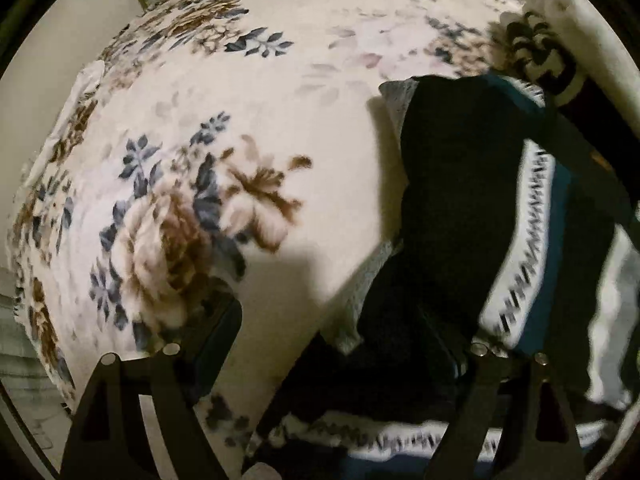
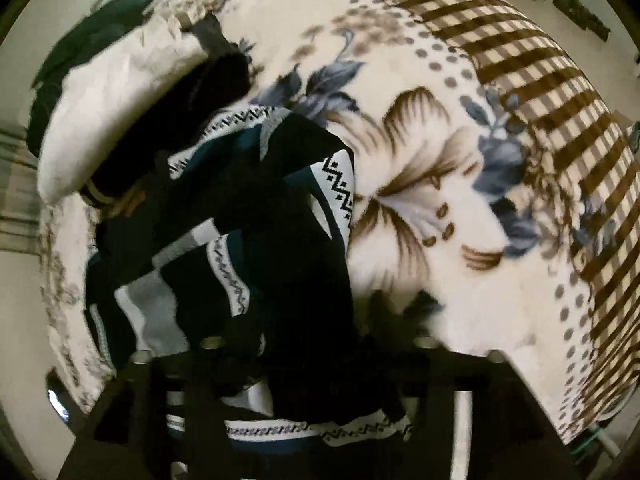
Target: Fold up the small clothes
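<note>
Left wrist: my left gripper [image 1: 332, 332] gapes wide, empty; patterned garment [image 1: 460, 208] at 3 o'clock lies bunched on the bed [image 1: 280, 100], unfolded; right gripper unclear.

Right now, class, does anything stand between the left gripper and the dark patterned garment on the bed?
Nothing visible does. The left gripper hangs open directly over the dark patterned garment on the floral blanket, one finger already above the cloth.

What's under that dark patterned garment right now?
The dark patterned garment lies on the floral blanket, which shows all around it. Paler cloth peeks from its edge in the left wrist view. Anything else beneath is covered.
</note>
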